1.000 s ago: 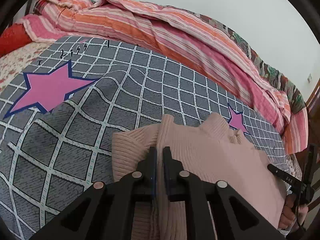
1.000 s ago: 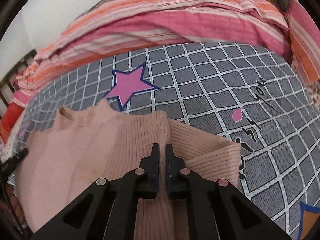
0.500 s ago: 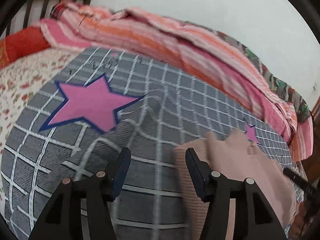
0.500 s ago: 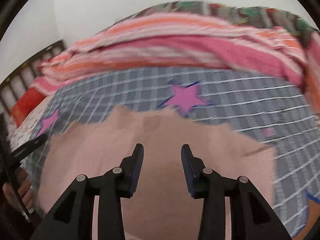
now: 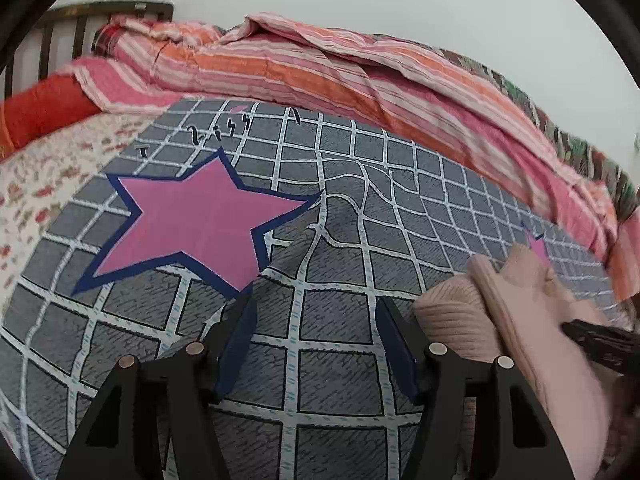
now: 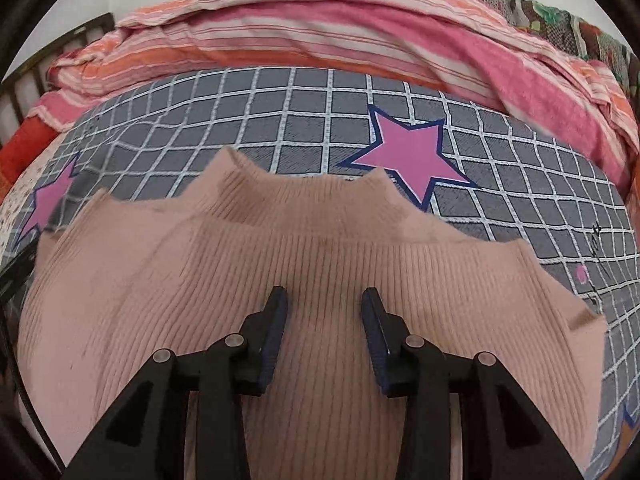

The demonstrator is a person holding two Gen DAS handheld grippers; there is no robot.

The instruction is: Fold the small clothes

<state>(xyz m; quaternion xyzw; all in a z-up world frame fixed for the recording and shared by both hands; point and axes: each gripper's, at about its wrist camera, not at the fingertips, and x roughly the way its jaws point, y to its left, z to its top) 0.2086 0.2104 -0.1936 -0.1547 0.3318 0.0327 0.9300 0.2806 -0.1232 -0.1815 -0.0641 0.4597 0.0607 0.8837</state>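
A pink ribbed knit sweater lies flat on the grey checked bedsheet, collar pointing away, sleeves folded in. My right gripper is open and empty, hovering over the sweater's middle. In the left wrist view the sweater sits at the right edge. My left gripper is open and empty over bare sheet, to the left of the sweater. The other gripper's black tip shows over the sweater at the right.
A striped pink and orange quilt is bunched along the far side of the bed. A red pillow and a dark headboard are at the far left. Pink stars are printed on the sheet.
Both grippers were shut on the sweater a second ago. Both have opened and let it go. The left gripper has swung left off the sweater; the right has pulled back over it.
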